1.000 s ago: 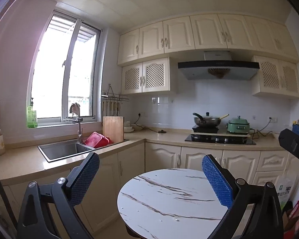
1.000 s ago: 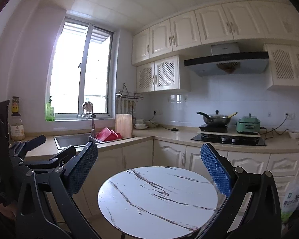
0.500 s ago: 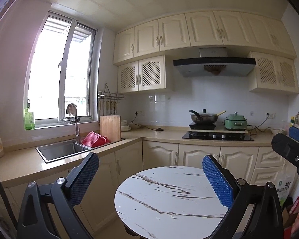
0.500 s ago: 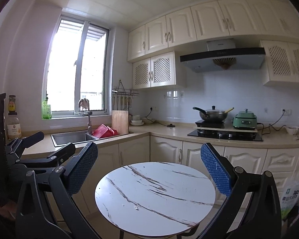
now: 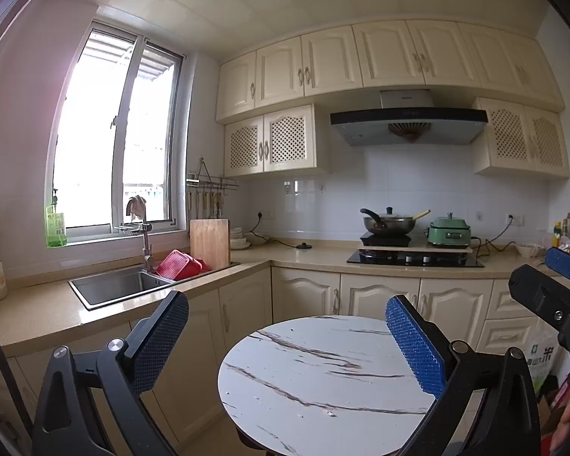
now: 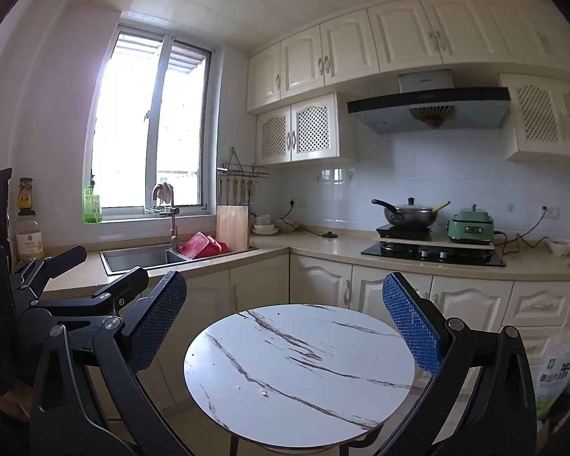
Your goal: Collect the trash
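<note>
- Left claw (image 5: 287,336) and right claw (image 6: 285,321) both wide open, holding nothing, raised side by side.
- Round marble desk (image 6: 247,345) directly ahead, below both.
- One tiny crumb of trash (image 6: 263,392) near its front; right claw marginally nearer.

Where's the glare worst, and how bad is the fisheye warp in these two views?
Left wrist view: window blown out white, pink flare on the wall beside it, upper cabinets bowed. Right wrist view: same window overexposed, range hood tilted by warp, dark vignette in the corners; round marble table sharp.
</note>
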`<state>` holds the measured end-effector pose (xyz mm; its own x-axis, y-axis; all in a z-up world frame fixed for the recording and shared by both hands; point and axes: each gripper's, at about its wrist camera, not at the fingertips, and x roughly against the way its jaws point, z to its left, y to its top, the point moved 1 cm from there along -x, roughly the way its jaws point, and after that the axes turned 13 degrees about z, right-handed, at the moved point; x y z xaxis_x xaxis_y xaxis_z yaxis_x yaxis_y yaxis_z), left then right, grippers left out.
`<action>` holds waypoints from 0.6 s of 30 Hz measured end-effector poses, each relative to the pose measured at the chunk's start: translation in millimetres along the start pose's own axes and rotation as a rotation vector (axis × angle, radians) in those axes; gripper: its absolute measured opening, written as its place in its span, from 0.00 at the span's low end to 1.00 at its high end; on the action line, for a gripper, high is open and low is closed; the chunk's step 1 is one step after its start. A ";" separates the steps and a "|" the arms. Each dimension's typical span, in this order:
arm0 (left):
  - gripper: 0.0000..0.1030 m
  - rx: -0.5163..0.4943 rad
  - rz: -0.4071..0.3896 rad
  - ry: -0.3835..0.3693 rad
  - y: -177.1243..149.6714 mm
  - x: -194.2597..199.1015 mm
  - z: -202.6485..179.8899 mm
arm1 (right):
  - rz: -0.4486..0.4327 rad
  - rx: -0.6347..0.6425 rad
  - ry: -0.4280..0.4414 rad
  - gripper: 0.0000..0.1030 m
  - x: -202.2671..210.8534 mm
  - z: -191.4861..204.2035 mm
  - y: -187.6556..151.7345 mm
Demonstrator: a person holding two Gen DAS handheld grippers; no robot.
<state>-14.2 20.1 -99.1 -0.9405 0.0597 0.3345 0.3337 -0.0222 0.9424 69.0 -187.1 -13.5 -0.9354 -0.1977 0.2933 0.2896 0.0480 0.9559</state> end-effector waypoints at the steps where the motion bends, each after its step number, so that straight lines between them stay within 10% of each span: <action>1: 0.99 -0.001 -0.001 0.000 -0.6 -0.8 1.0 | 0.002 -0.001 0.001 1.00 -0.5 -0.1 -0.3; 18: 0.99 -0.007 0.011 -0.016 -4.9 -11.7 19.9 | 0.017 -0.009 0.003 1.00 -3.9 -2.1 -4.2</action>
<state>-3.5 39.4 -107.6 -0.9355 0.0753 0.3453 0.3440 -0.0297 0.9385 71.9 -188.6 -18.7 -0.9297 -0.1996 0.3095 0.3074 0.0424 0.9507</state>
